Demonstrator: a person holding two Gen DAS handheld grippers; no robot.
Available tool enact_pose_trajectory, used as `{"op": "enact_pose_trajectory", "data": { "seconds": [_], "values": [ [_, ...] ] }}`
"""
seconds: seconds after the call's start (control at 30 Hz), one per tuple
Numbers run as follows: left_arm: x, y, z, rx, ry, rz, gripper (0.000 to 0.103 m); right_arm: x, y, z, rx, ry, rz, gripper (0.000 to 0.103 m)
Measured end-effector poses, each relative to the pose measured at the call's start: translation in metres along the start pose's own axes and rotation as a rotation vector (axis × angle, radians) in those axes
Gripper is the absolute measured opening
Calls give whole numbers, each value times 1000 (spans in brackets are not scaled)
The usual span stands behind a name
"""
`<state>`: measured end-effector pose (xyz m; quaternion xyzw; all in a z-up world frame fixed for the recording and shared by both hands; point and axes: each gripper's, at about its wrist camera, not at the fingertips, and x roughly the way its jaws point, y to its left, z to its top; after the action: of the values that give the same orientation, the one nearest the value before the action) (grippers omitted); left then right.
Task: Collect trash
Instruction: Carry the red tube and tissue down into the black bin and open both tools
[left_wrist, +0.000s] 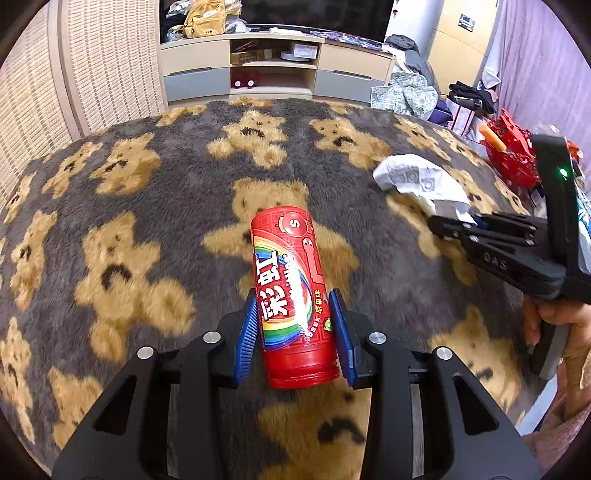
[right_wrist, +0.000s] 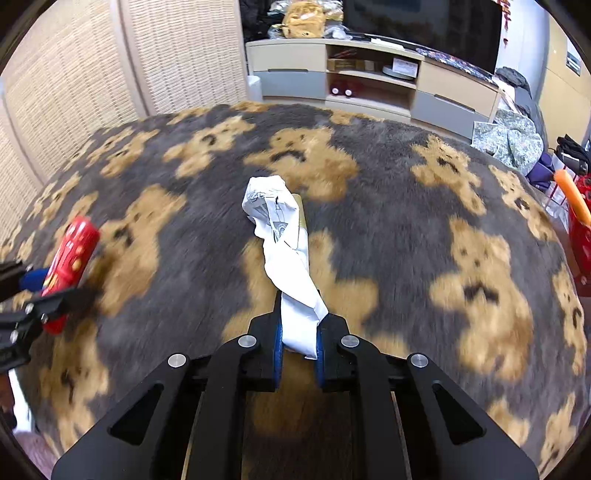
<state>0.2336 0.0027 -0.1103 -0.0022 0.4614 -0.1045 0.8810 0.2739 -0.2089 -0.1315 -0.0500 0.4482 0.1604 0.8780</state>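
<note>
A red candy tube with a rainbow print sticks out forward from my left gripper, whose blue pads are shut on its lower half. It hangs above the grey rug with tan bears. My right gripper is shut on a crumpled white wrapper with printed markings, which trails forward over the rug. In the left wrist view the right gripper comes in from the right with the wrapper at its tip. The right wrist view shows the left gripper with the tube at the left edge.
A low TV cabinet with shelves and drawers stands beyond the rug's far edge. Woven panels line the left side. Clothes, bags and a red toy pile up at the right edge of the rug. A hand holds the right gripper's handle.
</note>
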Motion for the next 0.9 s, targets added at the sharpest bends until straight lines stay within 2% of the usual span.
{"op": "enact_pose_trajectory", "data": {
  "seconds": [0.3, 0.63, 0.77, 0.9],
  "values": [
    [-30, -10, -48, -2, -12, -37, 36, -61, 38, -67, -45, -44, 63, 14],
    [-82, -26, -113, 8, -72, -62, 36, -130, 74, -129, -56, -101, 124, 14],
    [-103, -36, -139, 21, -91, -86, 36, -145, 84, -159, -29, -97, 140, 14],
    [-118, -45, -167, 20, -88, -116, 36, -147, 90, -193, 22, -56, 165, 14]
  ]
}}
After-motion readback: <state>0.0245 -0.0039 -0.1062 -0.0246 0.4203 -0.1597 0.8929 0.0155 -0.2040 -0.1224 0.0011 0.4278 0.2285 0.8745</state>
